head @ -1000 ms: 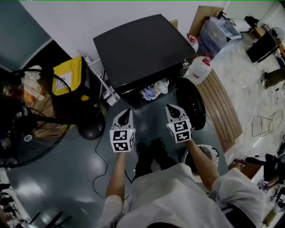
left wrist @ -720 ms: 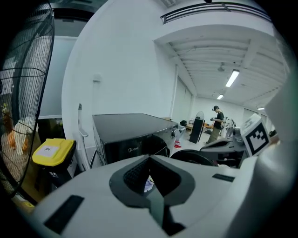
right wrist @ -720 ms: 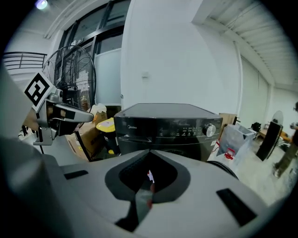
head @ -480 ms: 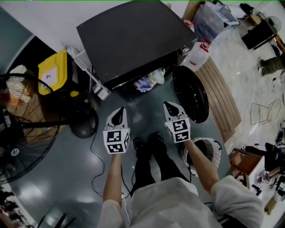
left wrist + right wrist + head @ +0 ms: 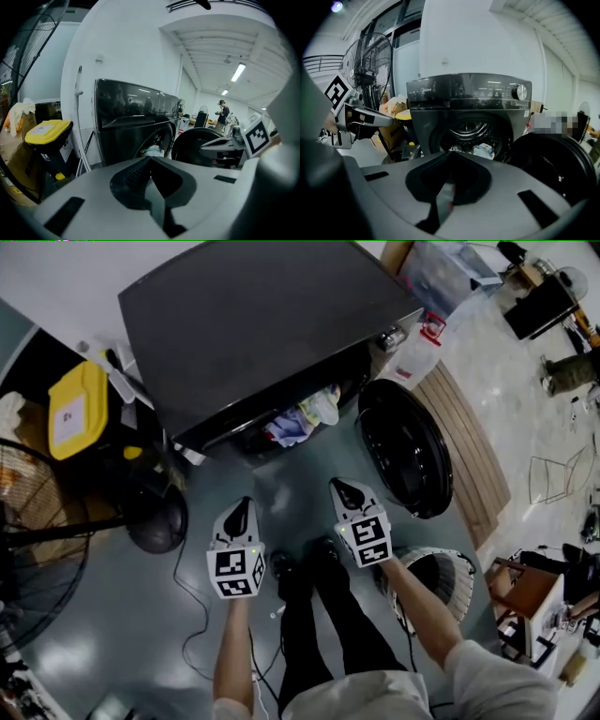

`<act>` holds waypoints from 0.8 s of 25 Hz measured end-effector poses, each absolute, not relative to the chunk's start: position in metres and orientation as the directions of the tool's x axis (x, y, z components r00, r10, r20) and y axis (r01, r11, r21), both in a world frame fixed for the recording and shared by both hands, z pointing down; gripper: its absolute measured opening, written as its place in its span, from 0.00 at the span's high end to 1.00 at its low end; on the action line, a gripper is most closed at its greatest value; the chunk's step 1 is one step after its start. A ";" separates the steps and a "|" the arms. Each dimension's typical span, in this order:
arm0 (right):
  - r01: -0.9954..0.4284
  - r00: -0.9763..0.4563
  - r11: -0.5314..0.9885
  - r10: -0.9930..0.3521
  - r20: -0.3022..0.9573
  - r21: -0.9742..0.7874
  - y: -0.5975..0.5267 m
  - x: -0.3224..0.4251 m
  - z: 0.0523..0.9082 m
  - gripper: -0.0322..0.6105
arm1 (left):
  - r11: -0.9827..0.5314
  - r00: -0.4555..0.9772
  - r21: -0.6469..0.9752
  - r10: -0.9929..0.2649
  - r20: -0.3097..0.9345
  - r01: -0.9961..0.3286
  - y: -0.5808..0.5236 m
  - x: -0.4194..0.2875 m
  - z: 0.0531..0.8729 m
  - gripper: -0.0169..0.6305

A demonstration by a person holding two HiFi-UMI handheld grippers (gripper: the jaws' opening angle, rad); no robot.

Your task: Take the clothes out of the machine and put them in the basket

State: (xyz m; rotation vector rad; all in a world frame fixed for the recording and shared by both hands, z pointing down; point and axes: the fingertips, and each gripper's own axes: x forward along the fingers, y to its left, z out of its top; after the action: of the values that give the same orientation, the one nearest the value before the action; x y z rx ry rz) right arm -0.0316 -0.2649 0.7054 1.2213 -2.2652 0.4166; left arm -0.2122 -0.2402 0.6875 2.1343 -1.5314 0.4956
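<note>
The black front-loading washing machine (image 5: 262,324) stands ahead, its round door (image 5: 403,460) swung open to the right. Pale and blue clothes (image 5: 305,418) spill from the drum mouth. My left gripper (image 5: 241,505) and right gripper (image 5: 339,486) hover side by side over the grey floor, short of the machine, both shut and holding nothing. The white lattice basket (image 5: 466,579) sits on the floor behind my right arm. In the left gripper view the shut left gripper (image 5: 151,159) points at the clothes (image 5: 152,151). The right gripper (image 5: 451,154) faces the drum and clothes (image 5: 483,150).
A yellow-lidded bin (image 5: 70,413) and a floor fan with a round base (image 5: 155,521) stand left of the machine. White jugs (image 5: 417,352) and a slatted wooden platform (image 5: 469,446) lie to its right. A cable (image 5: 187,587) trails across the floor by my feet (image 5: 300,563).
Both grippers and the head have sunk lower towards the floor, so the machine now looms larger and nearer. The jaws stay shut.
</note>
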 end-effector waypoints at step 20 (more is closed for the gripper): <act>-0.832 -0.463 0.555 -0.662 0.589 -0.031 -0.293 -0.054 0.908 0.91 | -0.288 0.344 0.189 -0.742 0.575 -0.939 -0.240 -0.200 0.879 0.95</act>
State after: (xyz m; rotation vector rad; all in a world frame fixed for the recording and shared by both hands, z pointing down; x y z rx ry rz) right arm -0.0535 -0.2930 0.9085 1.1993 -2.2691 0.4304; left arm -0.1998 -0.2402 0.8787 2.1159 -1.4649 0.5233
